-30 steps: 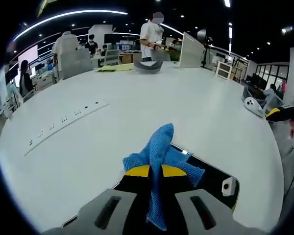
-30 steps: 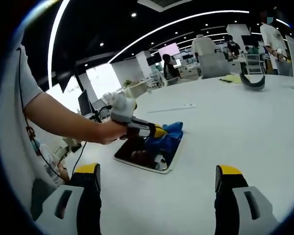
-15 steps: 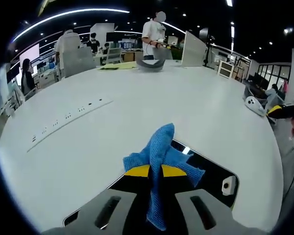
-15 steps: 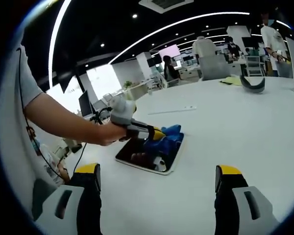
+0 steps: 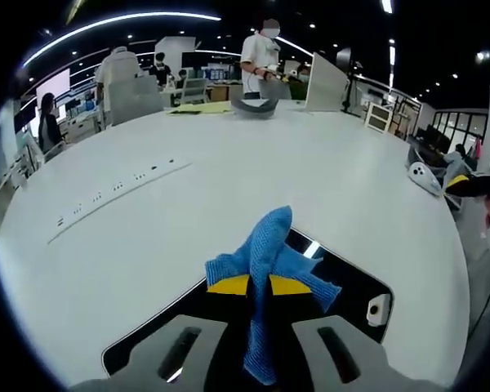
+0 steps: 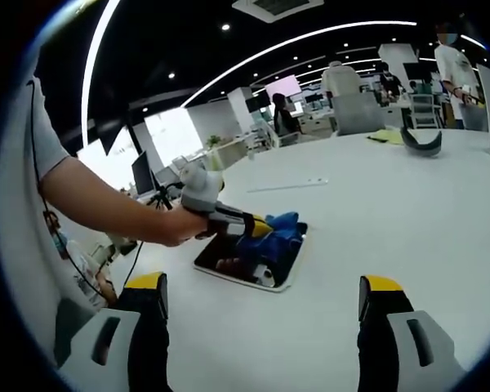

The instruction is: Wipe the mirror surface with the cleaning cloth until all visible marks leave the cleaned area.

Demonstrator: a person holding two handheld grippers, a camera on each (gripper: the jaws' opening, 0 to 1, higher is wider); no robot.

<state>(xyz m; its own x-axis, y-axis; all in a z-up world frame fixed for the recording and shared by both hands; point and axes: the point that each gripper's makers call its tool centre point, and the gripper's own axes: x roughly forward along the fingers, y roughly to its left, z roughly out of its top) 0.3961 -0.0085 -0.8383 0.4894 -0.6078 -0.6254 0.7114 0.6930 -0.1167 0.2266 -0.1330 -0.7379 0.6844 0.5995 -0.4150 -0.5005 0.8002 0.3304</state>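
Left gripper view: your left gripper (image 5: pixel 257 286) is clamped on the blue cleaning cloth (image 5: pixel 265 257), yellow-tipped jaws pinching its middle so a bunched fold sticks out ahead & ragged waffle-weave corners spill to both sides. Directly under and ahead of the jaws lies the mirror (image 5: pixel 343 286), a flat dark glossy slab w/ rounded corners, flat on the white table (image 5: pixel 147 245), which is smooth and matte. Held low like this, the cloth looks set to drag over the glass. No marks can be made out on the dark surface.

Right gripper view: your right gripper (image 6: pixel 261 306) hangs wide open, holding nothing, its grey yellow-capped jaws standing well apart. Ahead & to its left, your hand (image 6: pixel 175 227) drives the other tool, cloth pressed on the mirror's far end; the near end shows bare, reflective. Right tool probably parked back to keep cloth & mirror in sight.
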